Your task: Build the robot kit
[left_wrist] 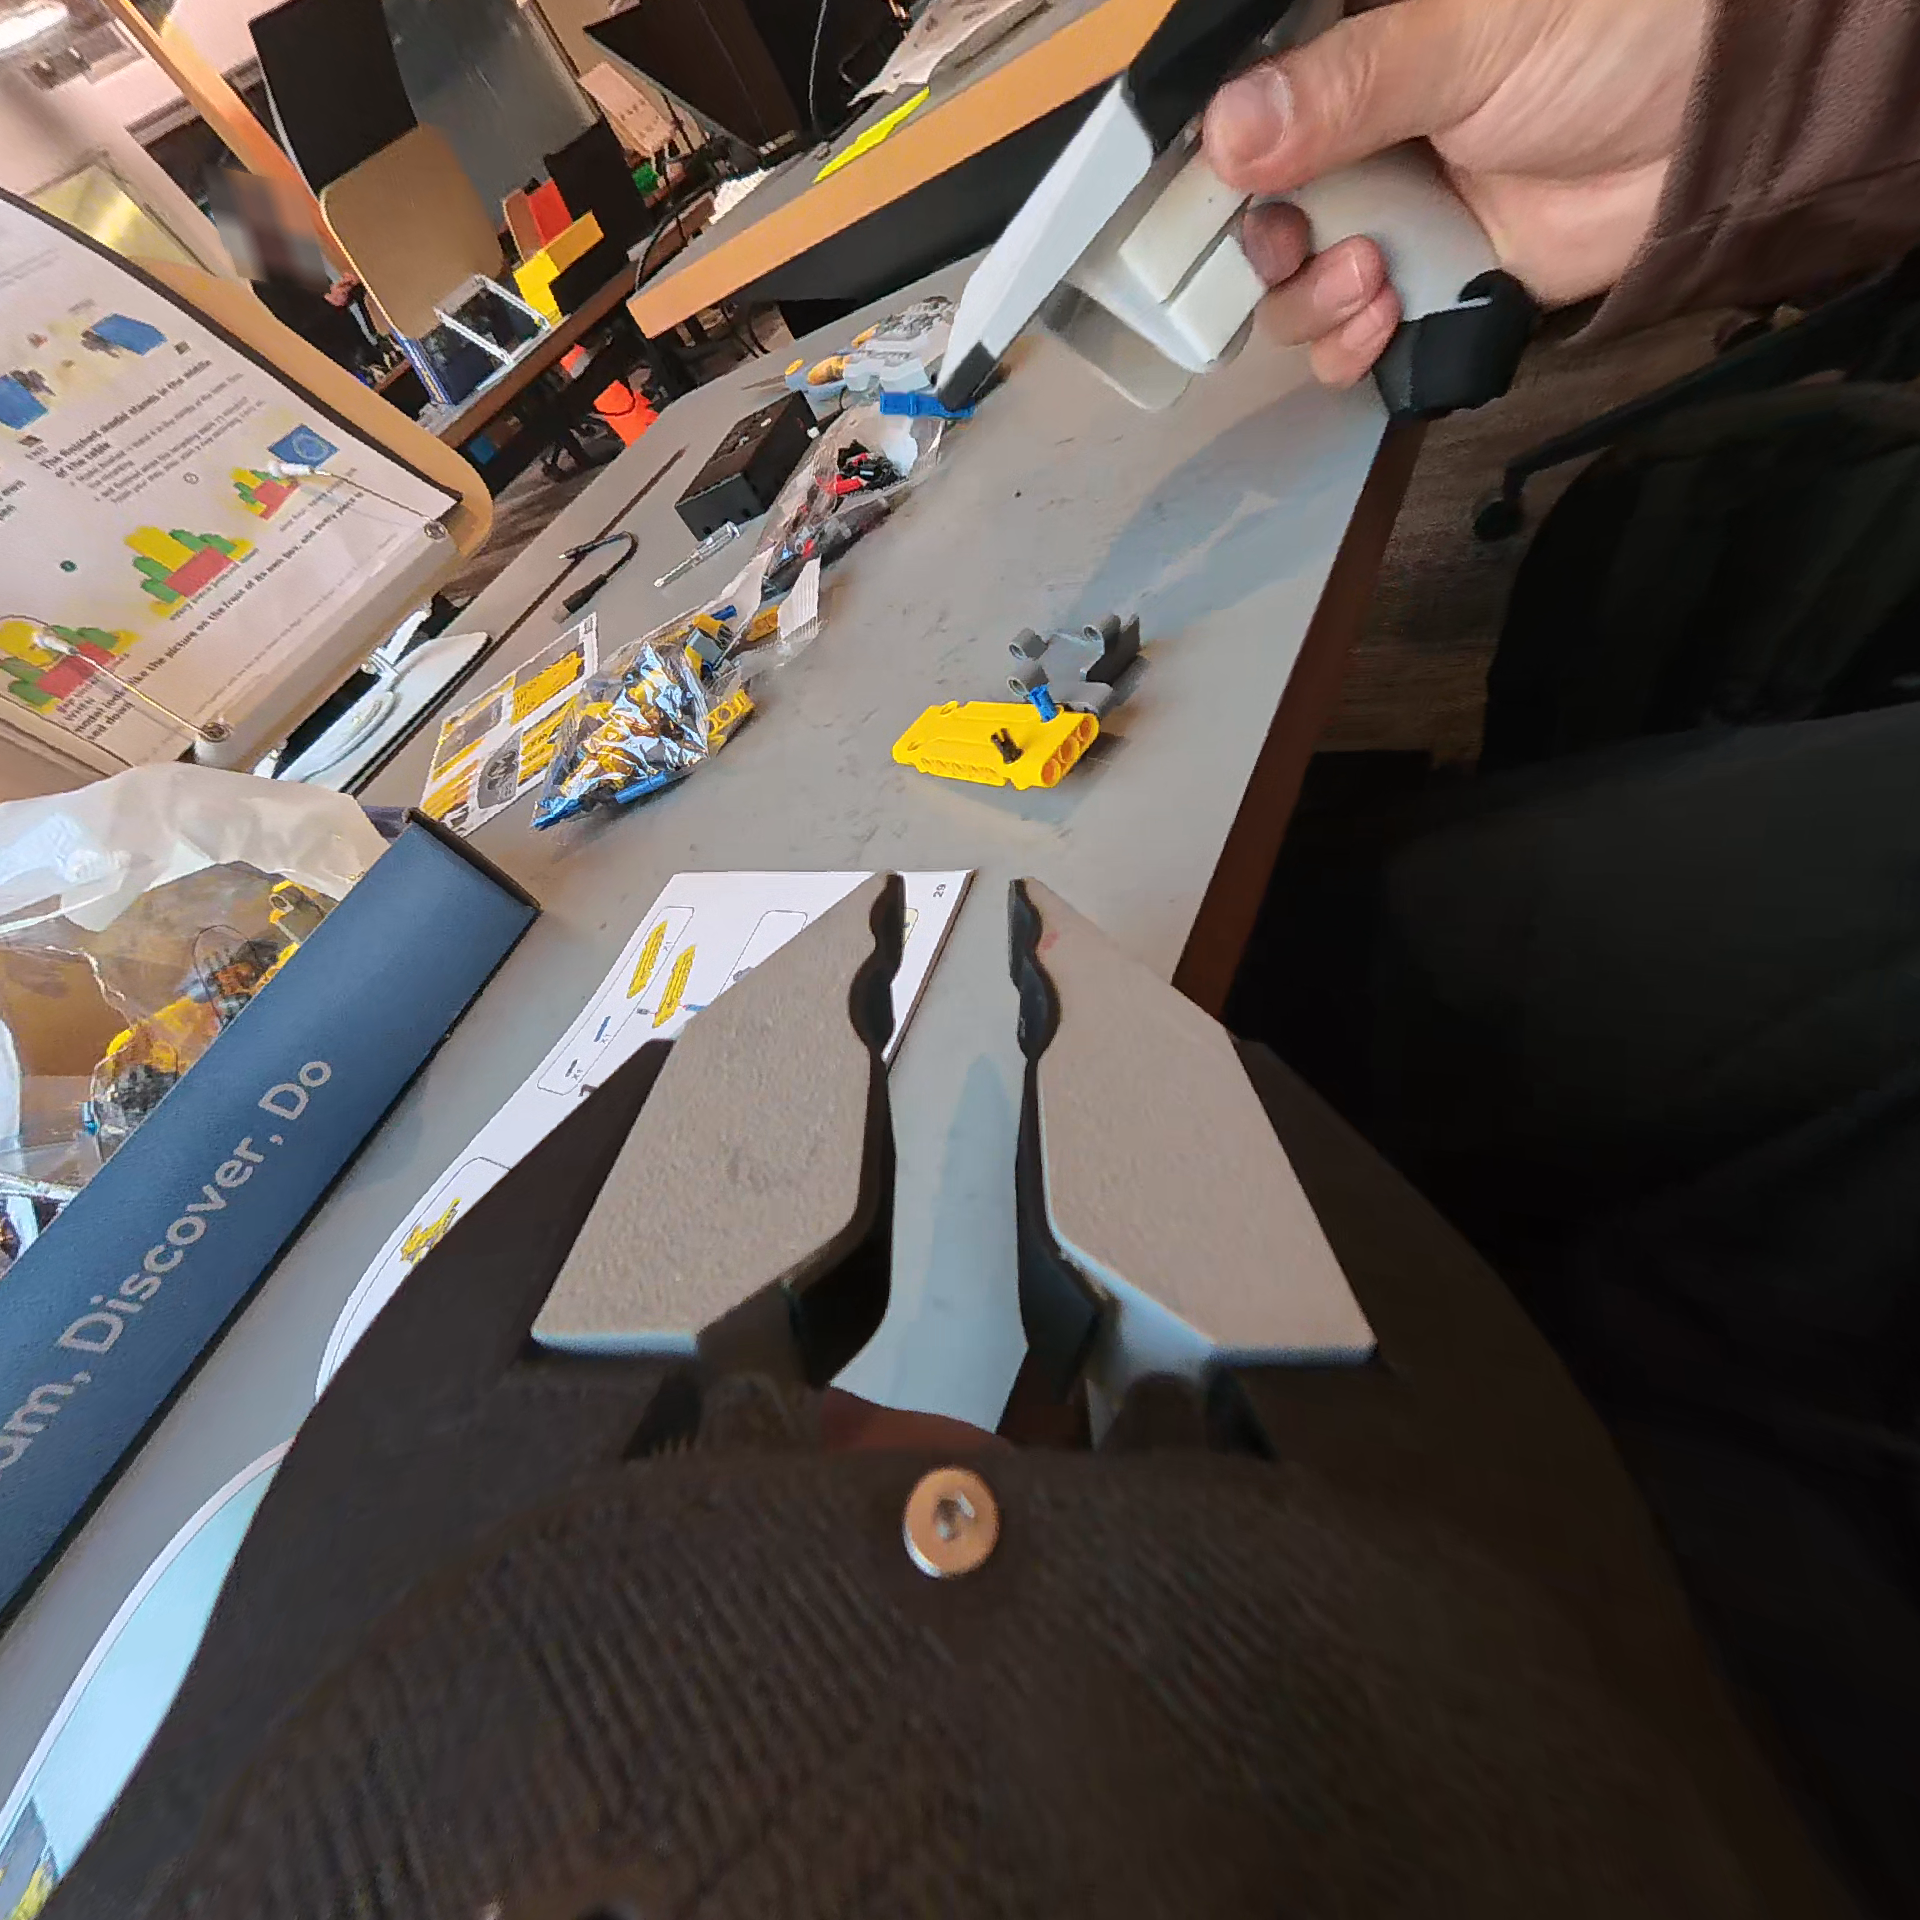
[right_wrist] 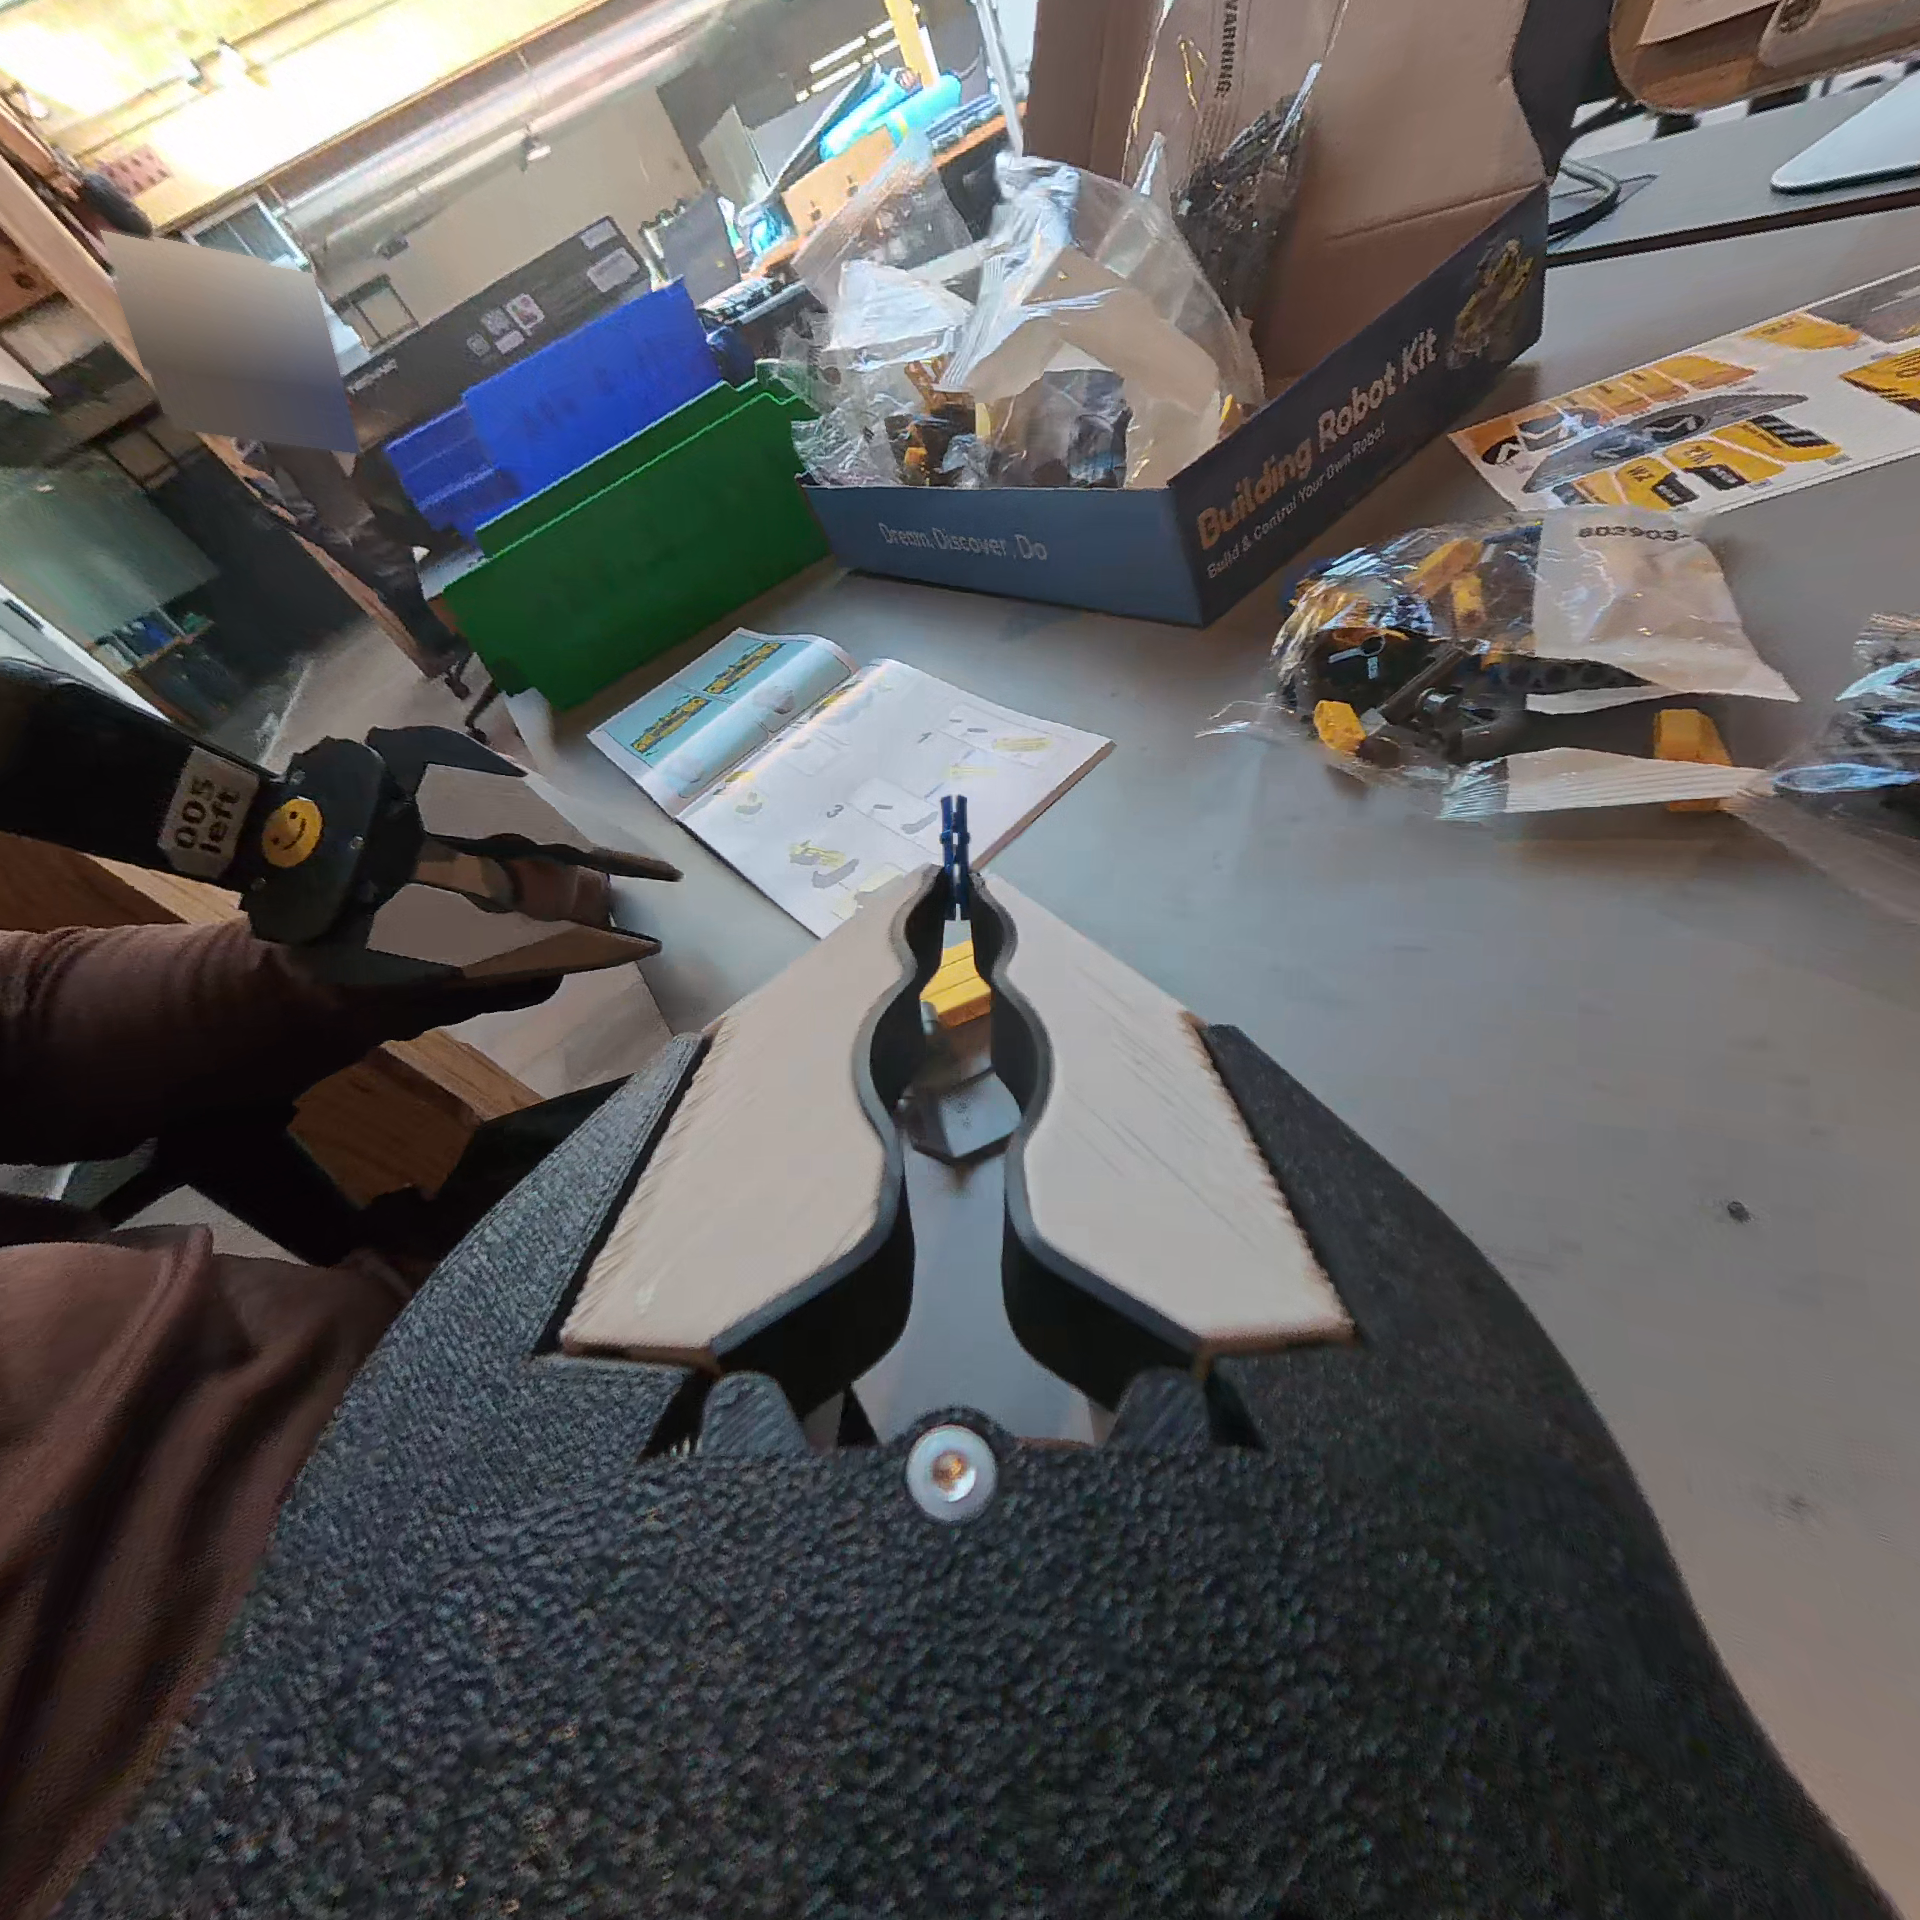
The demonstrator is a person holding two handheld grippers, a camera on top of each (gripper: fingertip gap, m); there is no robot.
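A: What has the right gripper [right_wrist: 958, 896] got?

B: A small blue pin [right_wrist: 955, 844], pinched at the very tips. The jaws are closed on it and the pin sticks out past them, over the grey table [right_wrist: 1455, 1039]. Below the jaws, through the gap, a yellow block [right_wrist: 951, 992] shows.

A: And from the other side?

B: In the left wrist view the same gripper [left_wrist: 961, 379] is far off, held by a hand [left_wrist: 1455, 156], its tips down at the blue pin [left_wrist: 920, 405] near the far end of the table [left_wrist: 1091, 540].

A: The left gripper [left_wrist: 951, 899]?

B: Its jaws stand a little apart with nothing between them. It hangs over the near table edge, just right of an open booklet [left_wrist: 790, 904]. In the right wrist view it [right_wrist: 644, 904] sits at the left, near the booklet [right_wrist: 852, 769].

A: What lies around?

B: A yellow and grey brick assembly [left_wrist: 1023, 717] lies on the table ahead of the left gripper. Left of it is a bag of parts [left_wrist: 644, 717], and nearer still a blue box [left_wrist: 260, 1122] stuffed with plastic bags. A black box [left_wrist: 743, 468] sits farther back.
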